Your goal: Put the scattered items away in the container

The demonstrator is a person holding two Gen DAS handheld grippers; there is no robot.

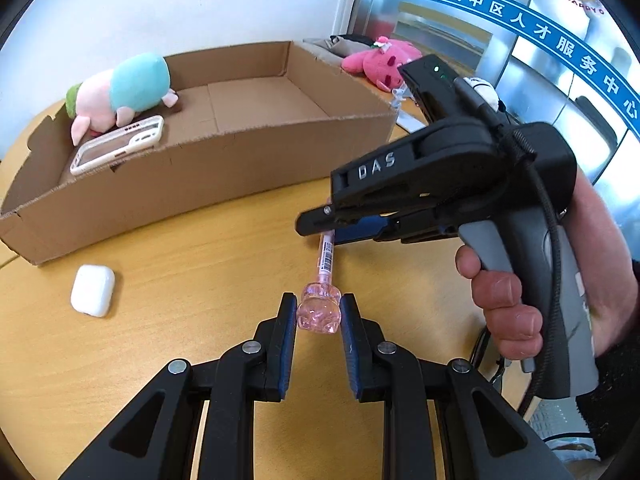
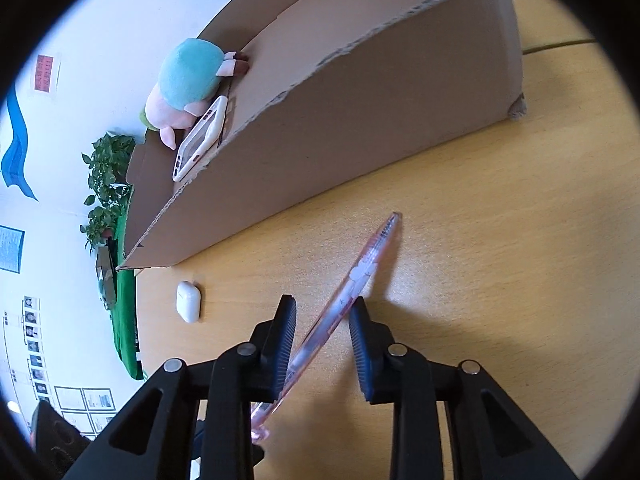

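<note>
Wooden tabletop, yellow-brown. Cardboard box: holds plush pig and phone case. White earbud case: on table, near box. Pink pen: on table, left gripper clamped on its bear-shaped cap, right gripper clamped across its barrel.

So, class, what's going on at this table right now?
A person holds a tool in each hand, and both are on one pink pen lying on the wooden table. The left tool grips its bear-shaped cap; the right tool pinches the barrel farther along. The cardboard box already contains a plush toy and a phone. A white earbud case sits outside the box.
</note>
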